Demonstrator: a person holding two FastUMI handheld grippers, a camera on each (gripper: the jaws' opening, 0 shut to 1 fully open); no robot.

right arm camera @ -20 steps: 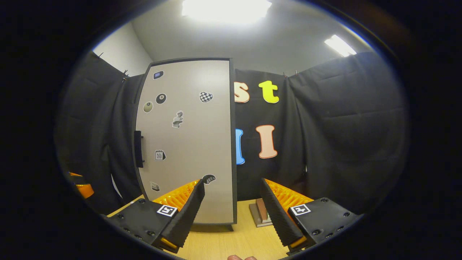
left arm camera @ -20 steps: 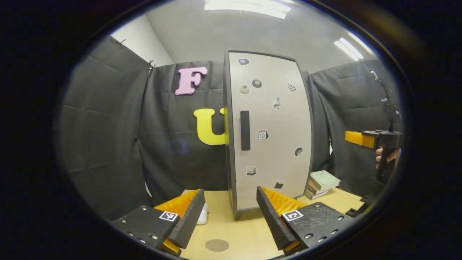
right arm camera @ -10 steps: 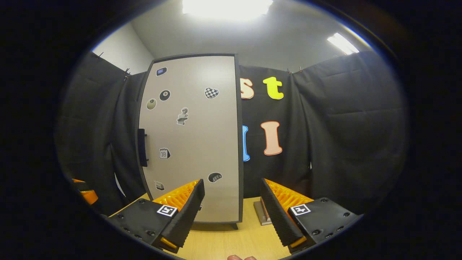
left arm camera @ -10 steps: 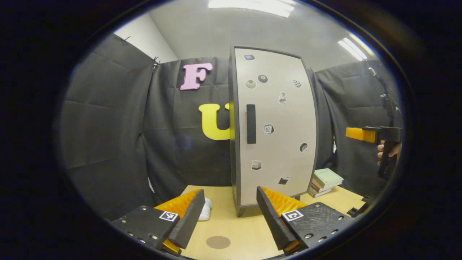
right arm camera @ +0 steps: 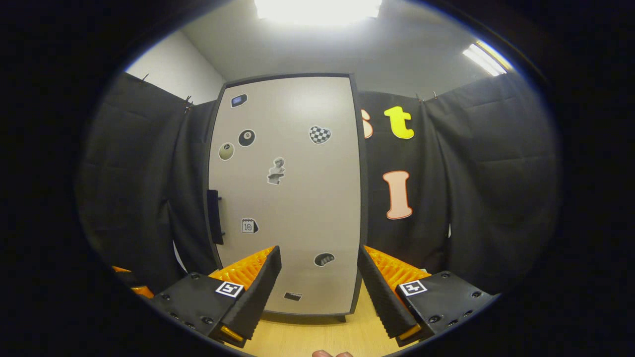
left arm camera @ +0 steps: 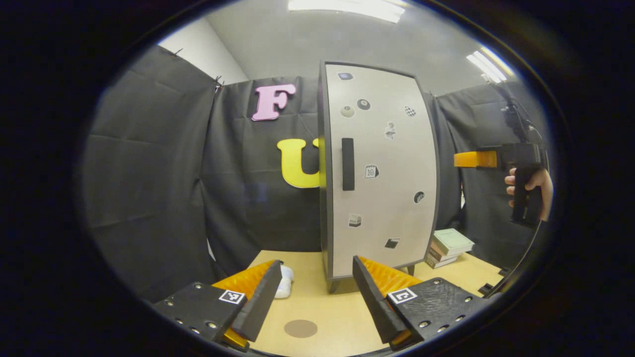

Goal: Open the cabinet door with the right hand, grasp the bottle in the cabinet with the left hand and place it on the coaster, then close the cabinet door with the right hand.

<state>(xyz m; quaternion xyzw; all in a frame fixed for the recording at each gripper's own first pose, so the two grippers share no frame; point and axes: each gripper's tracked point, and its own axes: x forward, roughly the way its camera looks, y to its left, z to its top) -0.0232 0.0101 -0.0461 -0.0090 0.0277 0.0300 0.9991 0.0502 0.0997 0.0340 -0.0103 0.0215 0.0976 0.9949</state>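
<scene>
**The door is shut, so all the steps are left**

We see the tall grey cabinet with a dark frame (left arm camera: 379, 168) standing on the light wooden worktop (left arm camera: 332, 312). Its flat grey door with little stickers (right arm camera: 292, 198) is shut, and no one has touched the long black handle (left arm camera: 348, 164) yet. So we think nothing of the job is done: the door must be opened, the bottle moved, and the door shut again.

The bottle should be inside the cabinet, but the shut door hides it, so we cannot say what is in there. The round brown coaster (left arm camera: 300, 328) lies flat on the worktop in front of the cabinet, with nothing on it.

Our left tool (left arm camera: 312, 292) hangs over the worktop near the coaster, fingers spread wide, holding nothing. Our right tool (right arm camera: 320, 285) faces the door, also spread wide and holding nothing. It is not touching the door.

A small white thing (left arm camera: 284, 286) and a stack of books (left arm camera: 449, 246) sit beside the cabinet.
</scene>
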